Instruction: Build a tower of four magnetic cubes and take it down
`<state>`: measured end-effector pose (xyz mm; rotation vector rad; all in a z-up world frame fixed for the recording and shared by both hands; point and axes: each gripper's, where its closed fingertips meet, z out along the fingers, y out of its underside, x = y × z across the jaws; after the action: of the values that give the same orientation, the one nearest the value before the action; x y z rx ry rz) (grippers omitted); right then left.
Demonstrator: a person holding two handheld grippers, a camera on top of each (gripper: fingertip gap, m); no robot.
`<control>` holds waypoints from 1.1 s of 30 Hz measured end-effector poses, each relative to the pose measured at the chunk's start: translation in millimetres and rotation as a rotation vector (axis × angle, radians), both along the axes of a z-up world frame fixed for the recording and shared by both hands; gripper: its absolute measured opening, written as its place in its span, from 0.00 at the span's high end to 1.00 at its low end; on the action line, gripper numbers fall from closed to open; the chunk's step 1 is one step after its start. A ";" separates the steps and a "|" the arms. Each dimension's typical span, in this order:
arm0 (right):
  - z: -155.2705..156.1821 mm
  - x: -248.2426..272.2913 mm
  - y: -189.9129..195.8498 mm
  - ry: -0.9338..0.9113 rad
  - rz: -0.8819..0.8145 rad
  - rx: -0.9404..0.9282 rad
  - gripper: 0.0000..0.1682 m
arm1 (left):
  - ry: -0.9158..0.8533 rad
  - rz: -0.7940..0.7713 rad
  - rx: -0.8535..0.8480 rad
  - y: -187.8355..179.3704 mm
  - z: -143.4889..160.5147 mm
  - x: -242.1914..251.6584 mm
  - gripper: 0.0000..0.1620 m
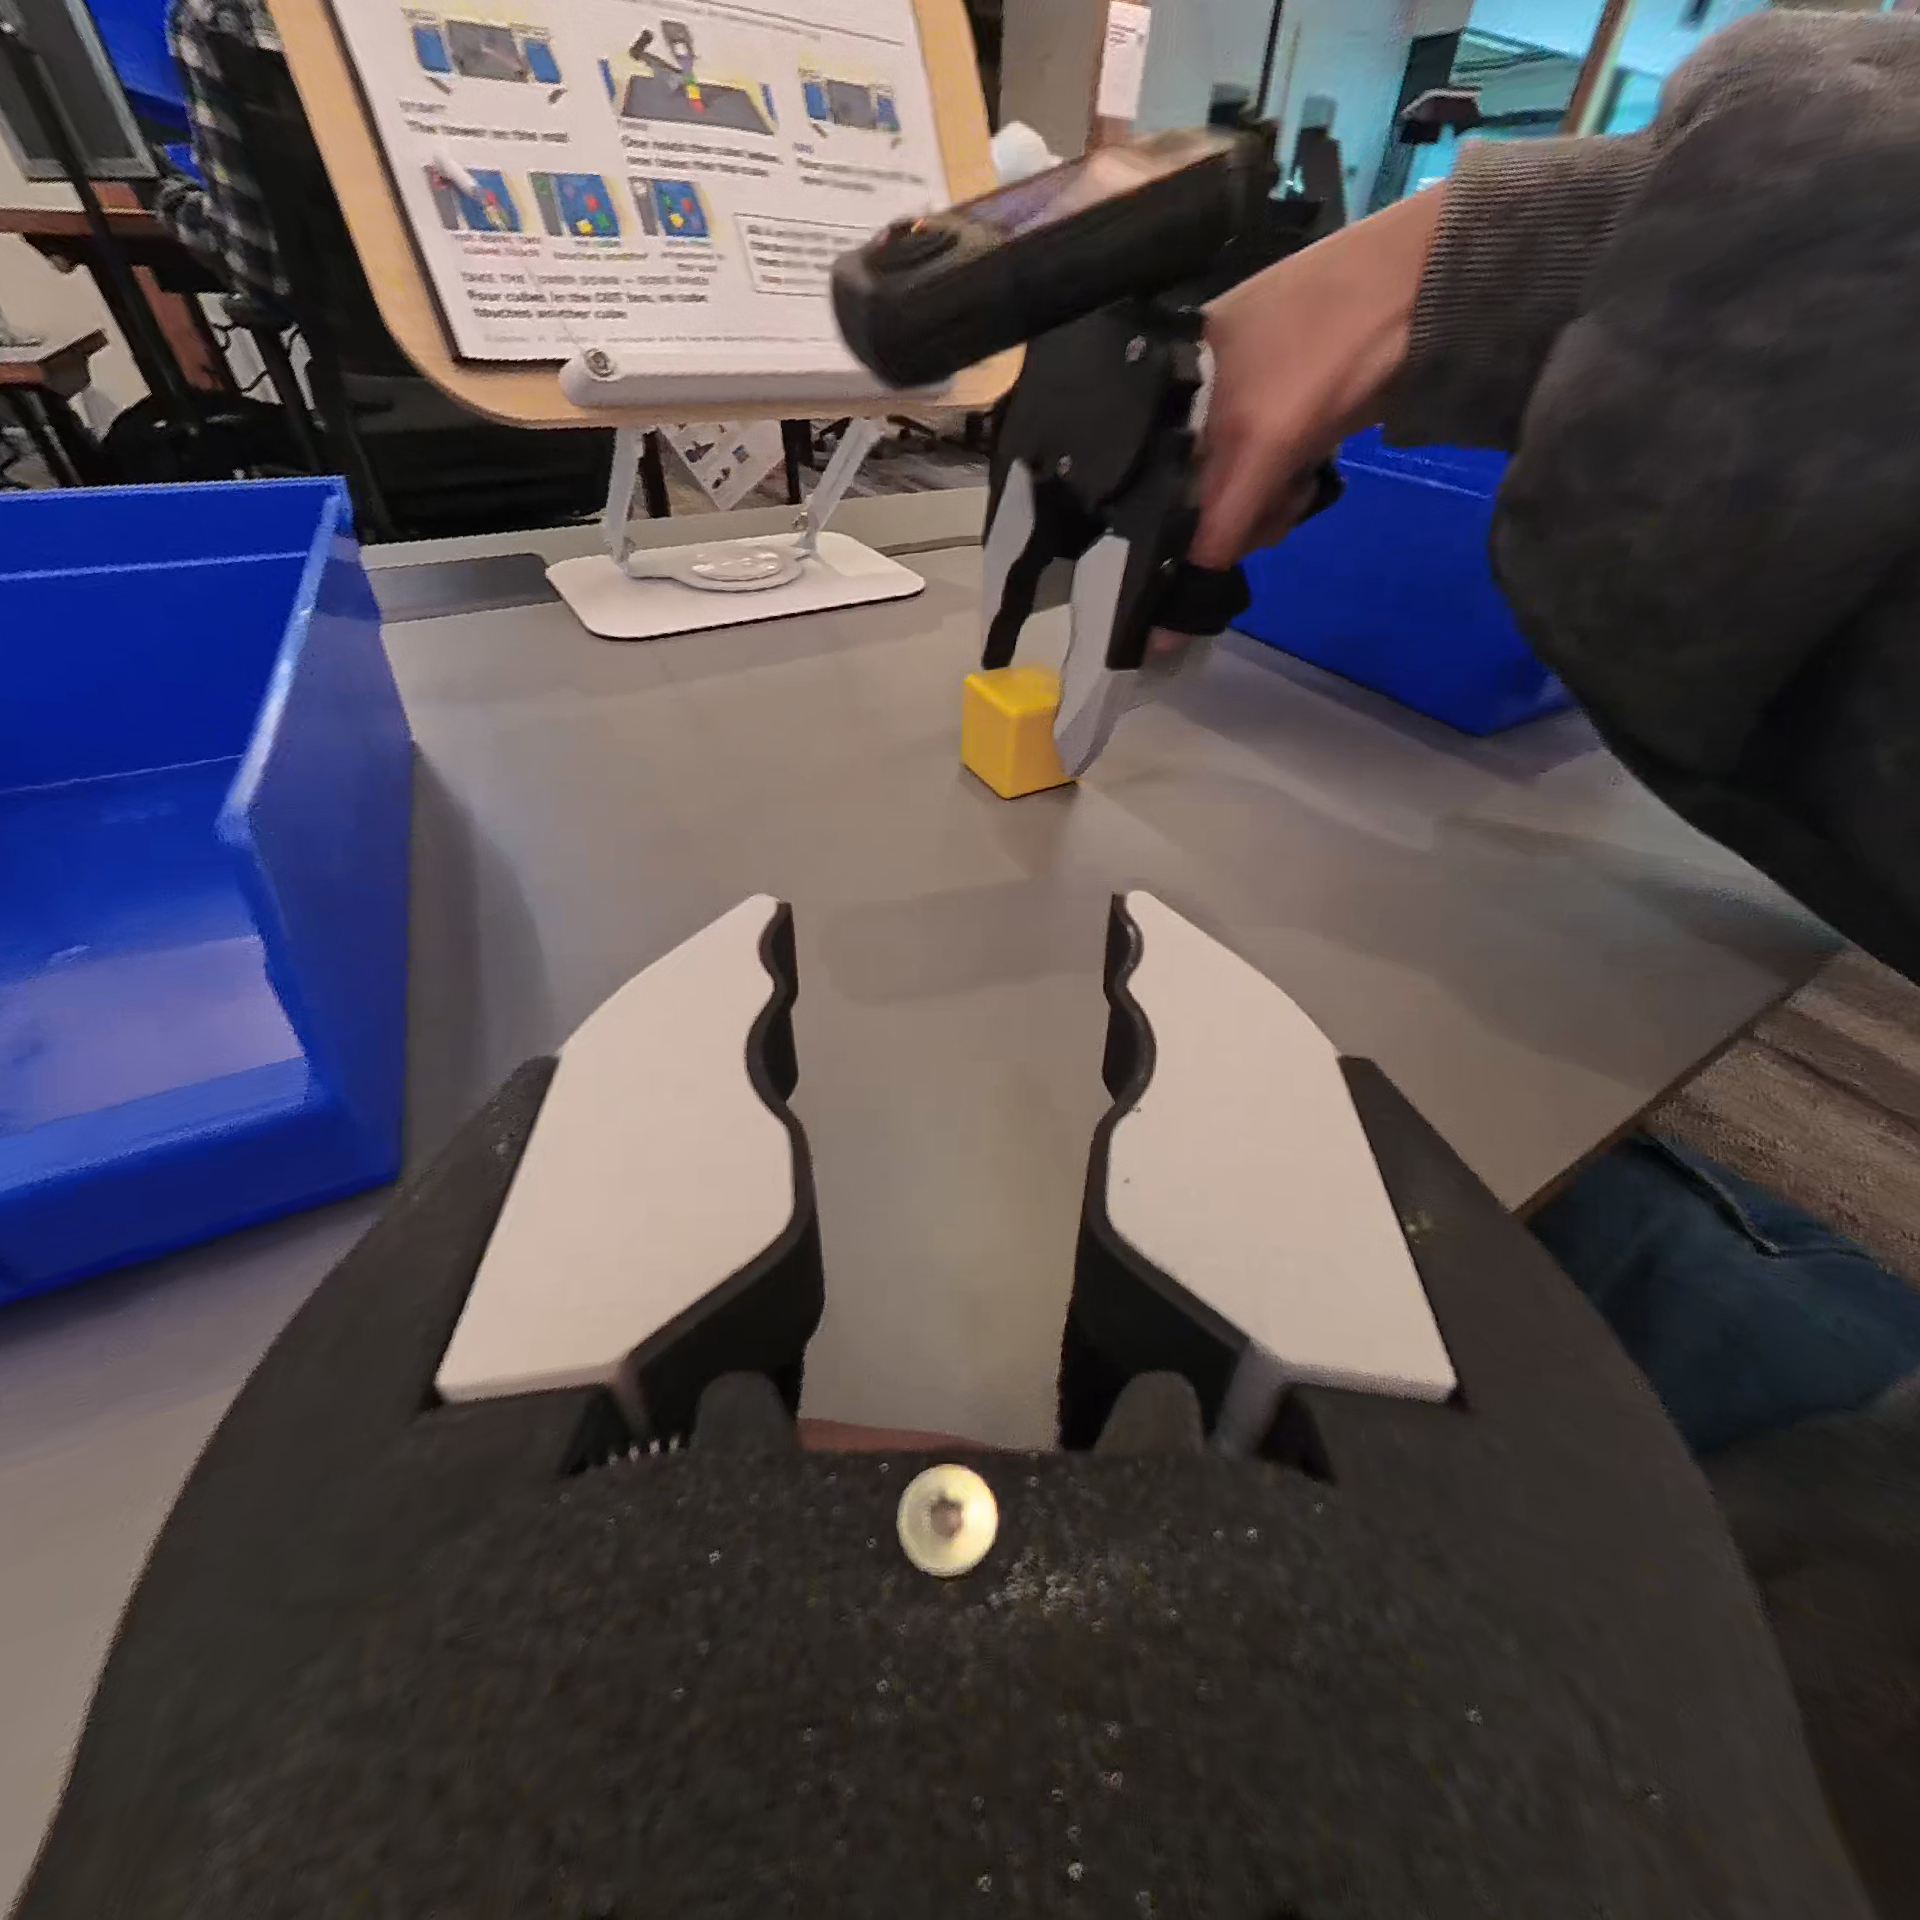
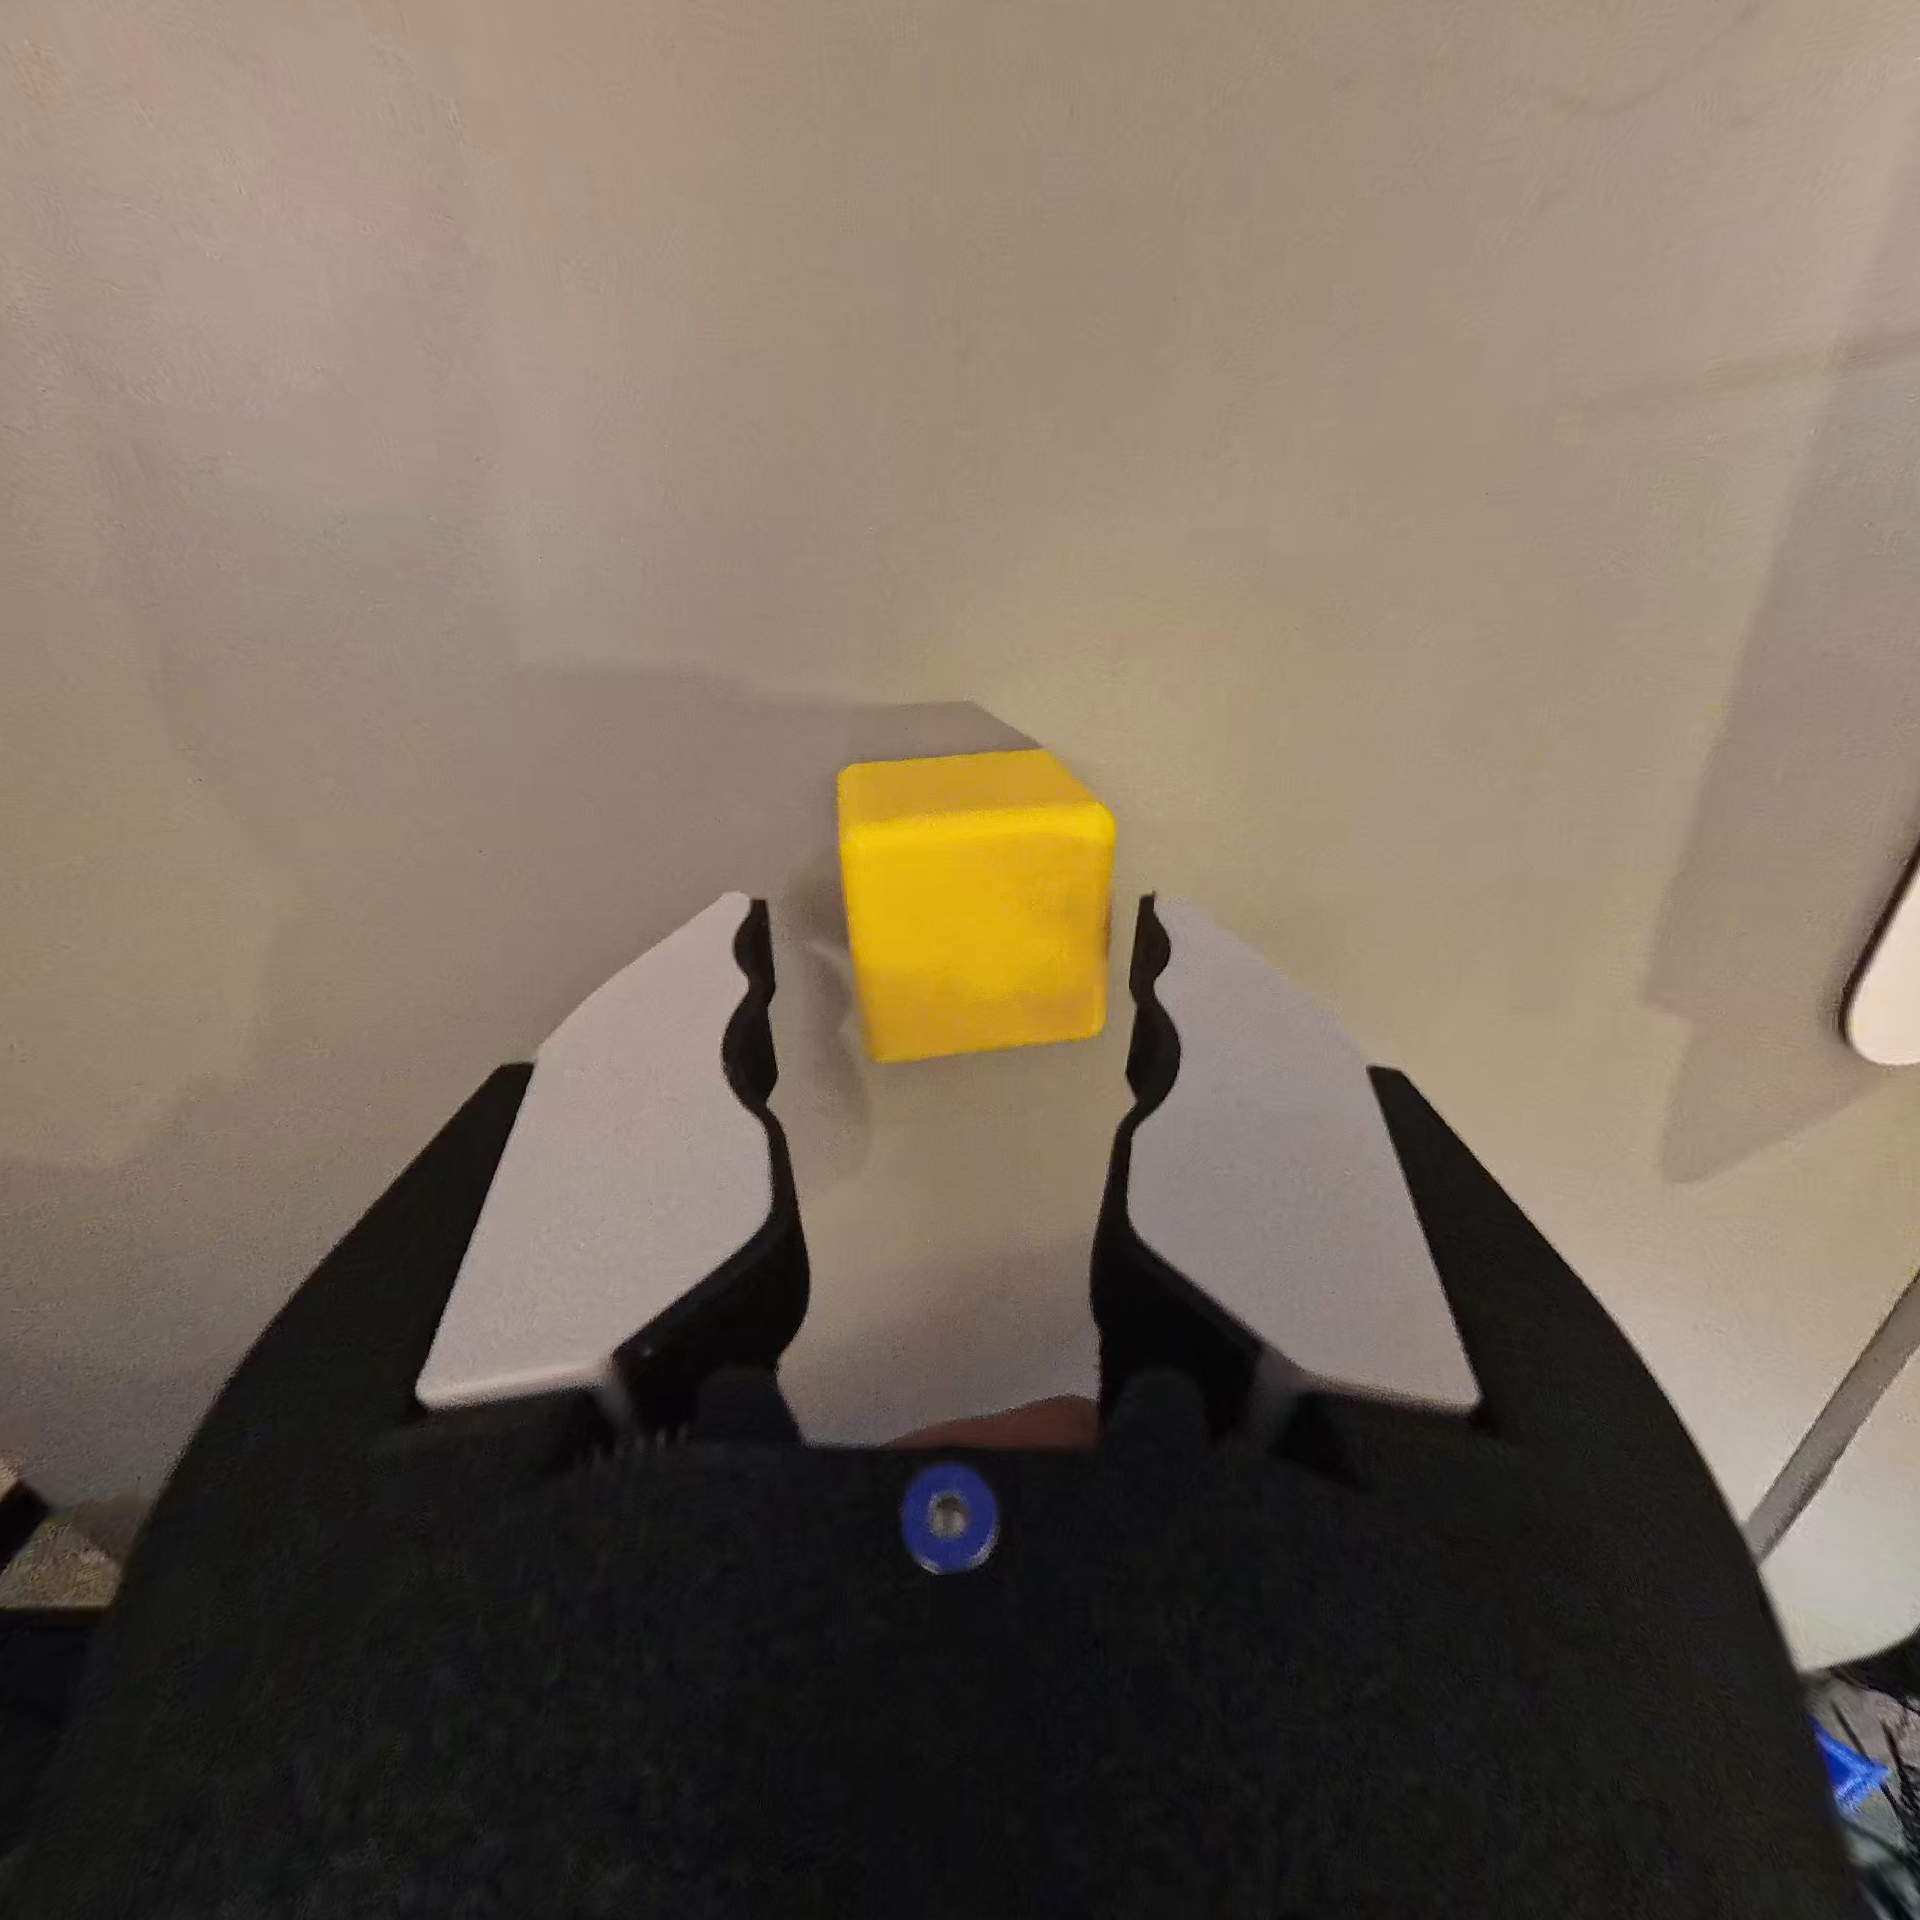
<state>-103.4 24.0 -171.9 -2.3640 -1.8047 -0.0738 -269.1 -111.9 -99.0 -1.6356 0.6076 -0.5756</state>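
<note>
The left tongs (image 1: pixel 951 914) hang low over the near part of the table (image 1: pixel 1299 935), their pale-faced fingers spread apart with bare grey surface showing in the gap and nothing between them. Ahead of them the table runs open and uncluttered up to the cube, with free room on both sides of that path. Its right edge cuts diagonally close to the left tongs' right finger, and beyond it a strip of wood-grain floor shows. On the left a large blue bin (image 1: pixel 208 831) sits with its front corner near the left tongs, its slanted wall closing off that side; a second blue bin (image 1: pixel 1382 592) stands at the far right, partly behind a grey sleeve (image 1: pixel 1704 416). At the back edge a document stand (image 1: pixel 727 582) holds an instruction sheet upright on a white foot. The right tongs (image 1: pixel 1029 717), held by a hand (image 1: pixel 1288 416), point steeply down at the middle of the table, fingers parted and straddling the yellow cube (image 1: pixel 1013 732), which rests flat on the table. In the right wrist view the right tongs (image 2: pixel 951 914) are likewise spread, the yellow cube (image 2: pixel 977 904) sitting between the fingertips, very close to the right-hand one with a clear gap on the left; whether that finger touches it cannot be told.
</note>
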 end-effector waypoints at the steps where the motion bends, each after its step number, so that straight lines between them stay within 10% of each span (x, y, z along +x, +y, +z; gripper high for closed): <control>1: -5.6 4.0 1.5 -0.024 -0.002 -0.005 0.62 | 0.011 -0.016 0.007 -2.4 -0.6 3.3 0.65; 7: 4.3 -0.1 5.0 0.074 0.026 0.034 0.70 | 0.090 -0.107 0.025 -14.2 -10.0 25.1 0.66; 13: 108.3 52.2 3.9 0.103 -0.024 0.281 0.70 | 0.151 -0.121 0.054 -16.3 -15.5 32.6 0.66; 19: 194.7 207.1 41.5 0.055 -0.452 0.439 0.70 | 0.164 -0.101 0.083 -13.8 -12.9 32.3 0.69; 26: 111.2 349.1 40.3 0.025 -0.965 0.132 0.70 | 0.224 -0.115 0.098 -14.3 -19.2 43.6 0.67; 33: 18.2 369.8 17.6 -0.014 -1.045 -0.040 0.70 | 0.230 -0.108 0.096 -13.4 -21.0 42.0 0.67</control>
<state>266.3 41.6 -153.7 -3.0301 -0.3977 -0.1737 -227.2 -125.3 -120.0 -1.5966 0.8844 -0.4323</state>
